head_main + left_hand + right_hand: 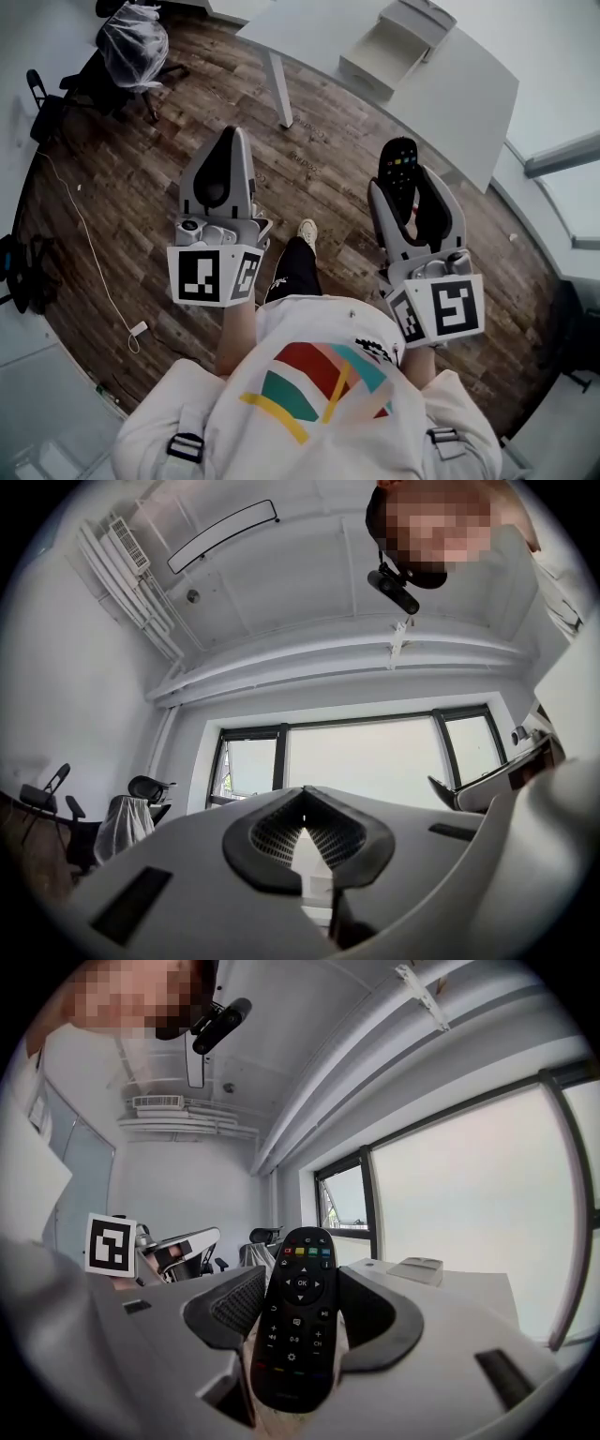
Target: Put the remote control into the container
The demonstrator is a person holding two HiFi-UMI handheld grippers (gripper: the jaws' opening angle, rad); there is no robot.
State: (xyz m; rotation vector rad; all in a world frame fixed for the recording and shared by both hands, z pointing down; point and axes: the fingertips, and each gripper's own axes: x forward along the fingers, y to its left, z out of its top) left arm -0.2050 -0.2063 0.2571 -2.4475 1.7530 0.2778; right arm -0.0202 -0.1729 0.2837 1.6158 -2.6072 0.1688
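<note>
Remote control (298, 1316) is gripped in the right claw (405, 187); the hold should be kept until the container (389, 52) is reached. Left claw (232, 141) is clenched, empty.

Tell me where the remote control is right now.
The remote control is gripped in the right claw, at the head view's right. Its button end pokes past the jaws above the wooden floor, near the white table.

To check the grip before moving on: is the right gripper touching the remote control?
Touching. The right gripper view shows the remote control clamped in the right gripper, with both pads pressing on its sides.
</note>
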